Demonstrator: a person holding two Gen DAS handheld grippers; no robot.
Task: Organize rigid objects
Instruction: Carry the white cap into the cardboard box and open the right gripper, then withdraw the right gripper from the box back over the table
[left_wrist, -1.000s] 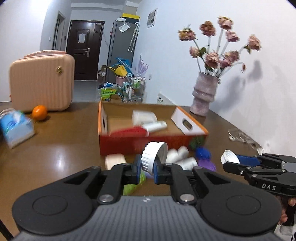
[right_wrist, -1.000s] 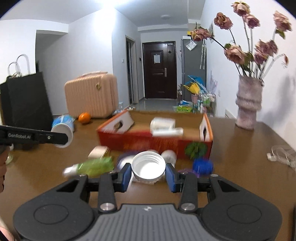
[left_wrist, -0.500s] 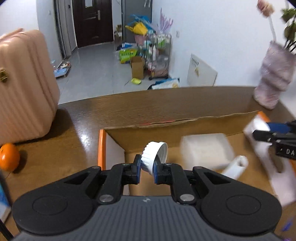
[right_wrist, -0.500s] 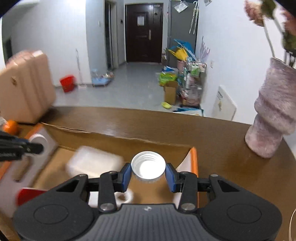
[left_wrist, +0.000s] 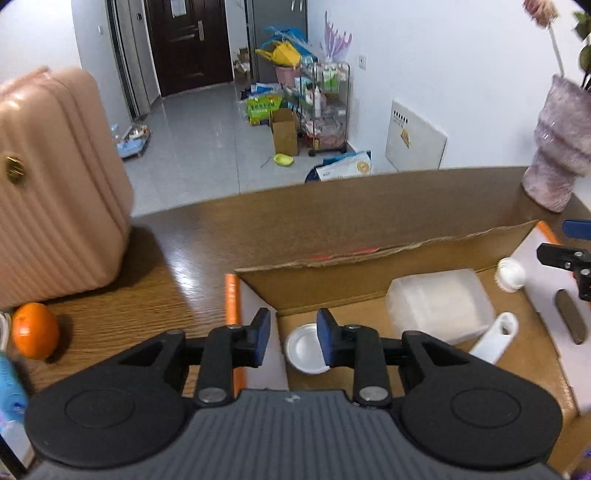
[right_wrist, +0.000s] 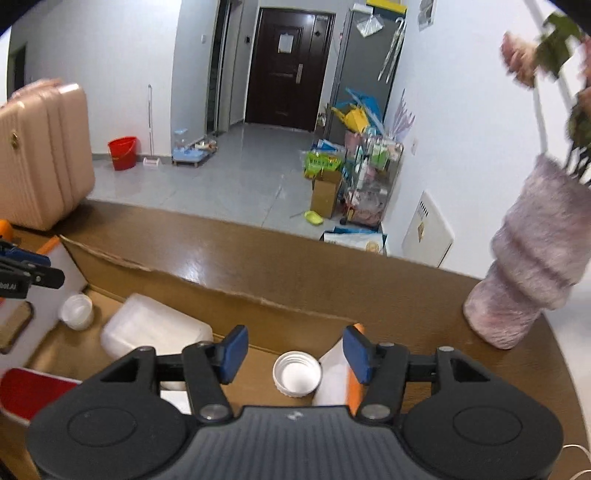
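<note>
Caps lie in the cardboard box (right_wrist: 258, 299): white ribbed cap (right_wrist: 297, 373) below spread right gripper (right_wrist: 295, 353); left gripper (left_wrist: 292, 336) also spread, both just opened

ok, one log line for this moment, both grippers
left gripper: jaws just opened, white cap dropped in cardboard box | right gripper: jaws just opened, second white cap in box

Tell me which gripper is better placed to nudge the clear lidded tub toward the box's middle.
Left, probably. The left gripper is open and empty, with the tub just right of it. The right gripper hangs over the box's far end.
</note>
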